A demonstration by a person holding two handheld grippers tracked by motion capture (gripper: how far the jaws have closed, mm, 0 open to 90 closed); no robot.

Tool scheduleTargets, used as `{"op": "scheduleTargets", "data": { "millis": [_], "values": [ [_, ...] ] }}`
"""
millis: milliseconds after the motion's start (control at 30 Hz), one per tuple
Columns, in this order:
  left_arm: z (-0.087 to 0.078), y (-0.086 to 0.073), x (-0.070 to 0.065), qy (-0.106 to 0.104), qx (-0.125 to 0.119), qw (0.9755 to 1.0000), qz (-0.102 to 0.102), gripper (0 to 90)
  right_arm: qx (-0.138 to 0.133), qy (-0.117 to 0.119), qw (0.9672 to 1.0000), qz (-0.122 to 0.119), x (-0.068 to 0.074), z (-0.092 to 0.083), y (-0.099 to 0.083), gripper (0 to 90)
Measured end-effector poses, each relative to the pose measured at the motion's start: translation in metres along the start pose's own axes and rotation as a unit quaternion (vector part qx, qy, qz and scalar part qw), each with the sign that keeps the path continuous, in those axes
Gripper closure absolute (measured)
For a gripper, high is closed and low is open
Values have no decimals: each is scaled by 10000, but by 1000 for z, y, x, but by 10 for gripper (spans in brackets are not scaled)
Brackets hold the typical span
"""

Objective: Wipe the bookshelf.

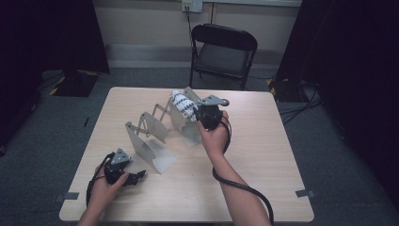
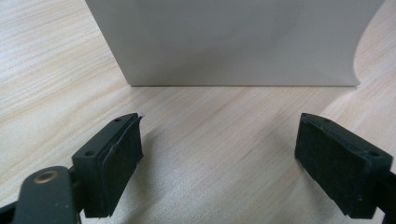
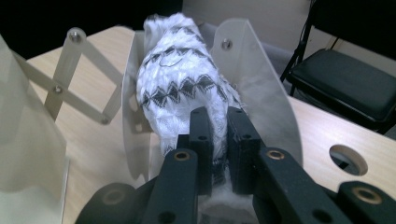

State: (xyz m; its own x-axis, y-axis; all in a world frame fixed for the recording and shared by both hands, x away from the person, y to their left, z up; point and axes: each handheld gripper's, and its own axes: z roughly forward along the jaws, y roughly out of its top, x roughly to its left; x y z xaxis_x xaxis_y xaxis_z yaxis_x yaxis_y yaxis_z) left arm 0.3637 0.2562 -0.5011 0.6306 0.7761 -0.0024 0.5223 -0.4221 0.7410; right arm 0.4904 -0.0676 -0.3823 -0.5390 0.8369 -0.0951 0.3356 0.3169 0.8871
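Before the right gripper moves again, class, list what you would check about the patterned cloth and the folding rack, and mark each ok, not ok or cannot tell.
1. Right gripper pinches the black-and-white cloth: ok.
2. Cloth sits between two rack panels: ok.
3. Cloth free of the scissor links: cannot tell.
4. Left gripper open, holding nothing: ok.
5. Left gripper steadies the rack's near panel: not ok, apart from it.

rack (image 1: 155, 132): 1 | panels: 4 | sock (image 1: 184, 105): 1 | chair (image 1: 223, 54): 1 | table (image 1: 263, 155): 1 | grippers: 2
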Motion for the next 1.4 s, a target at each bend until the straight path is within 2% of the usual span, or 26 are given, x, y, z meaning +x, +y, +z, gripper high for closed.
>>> {"op": "scheduleTargets", "data": {
  "millis": [67, 167, 267, 500, 667, 733, 833, 933, 1067, 1133, 1200, 1300, 1400],
  "values": [
    [0, 0, 0, -1, 1, 10000, -1, 146, 51, 5, 10000, 7, 1, 4, 0, 819],
    [0, 0, 0, -3, 2, 10000, 3, 146, 247, -19, 9996, -106, 3, 11, -6, 819],
    [0, 0, 0, -11, 7, 10000, 1, 145, 422, 59, 9989, -198, 7, 17, -18, 819],
    [0, 0, 0, -10, -4, 10000, -9, 145, 827, 280, 9959, -238, 14, 32, -51, 818],
    [0, 0, 0, -18, 10, 10000, -2, 145, 1165, 404, 9922, -158, 15, 41, -71, 799],
    [0, 0, 0, -17, 7, 10000, -4, 145, 1325, 521, 9898, -3, 14, 43, -78, 738],
    [0, 0, 0, -18, 8, 10000, -4, 145, 1091, 472, 9927, 199, 13, 41, -80, 528],
    [0, 0, 0, -17, 5, 10000, -4, 145, 1047, 468, 9932, 214, 14, 43, -76, 482],
    [0, 0, 0, -11, -2, 10000, -5, 146, 1304, 392, 9906, 140, 17, 53, -82, 513],
    [0, 0, 0, -11, 0, 10000, -2, 145, 1424, 335, 9890, 192, 17, 56, -88, 600],
    [0, 0, 0, -15, 2, 10000, 5, 146, 1399, 399, 9891, 216, 16, 55, -91, 746],
    [0, 0, 0, -16, 2, 10000, 4, 146, 1526, 384, 9872, 257, 12, 51, -88, 789],
    [0, 0, 0, -16, 2, 10000, 4, 146, 1335, 286, 9901, 337, 8, 41, -81, 799]
  ]
}}
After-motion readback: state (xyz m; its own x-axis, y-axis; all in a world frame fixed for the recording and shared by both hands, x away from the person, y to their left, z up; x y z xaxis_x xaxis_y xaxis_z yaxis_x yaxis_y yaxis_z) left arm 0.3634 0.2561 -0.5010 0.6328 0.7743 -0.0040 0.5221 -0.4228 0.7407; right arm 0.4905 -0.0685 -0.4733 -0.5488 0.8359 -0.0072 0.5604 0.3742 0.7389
